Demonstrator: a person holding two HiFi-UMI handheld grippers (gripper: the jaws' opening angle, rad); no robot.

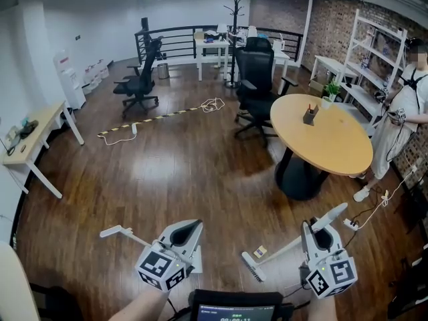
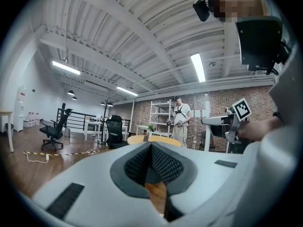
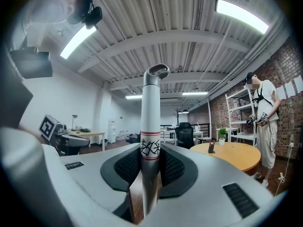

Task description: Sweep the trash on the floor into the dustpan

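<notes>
My right gripper [image 1: 319, 236] [image 3: 151, 156] is shut on the white broom handle [image 3: 151, 126], which has a red band and a loop at its top. In the head view the broom [image 1: 294, 241] slants down left to its brush head [image 1: 252, 266] on the wooden floor. A small tan scrap [image 1: 259, 251] lies just beside the brush. My left gripper [image 1: 189, 230] [image 2: 151, 148] is shut, and nothing shows between its pads. A white dustpan [image 1: 198, 265] with a long handle [image 1: 112, 231] lies under the left gripper; contact between them is hidden.
A round wooden table [image 1: 334, 154] stands ahead on the right, with a person [image 1: 401, 122] beyond it. Black office chairs [image 1: 257, 89] sit behind. White cables [image 1: 374, 209] trail at right, a striped cable cover [image 1: 157, 119] crosses the floor, and a desk [image 1: 40, 129] is at left.
</notes>
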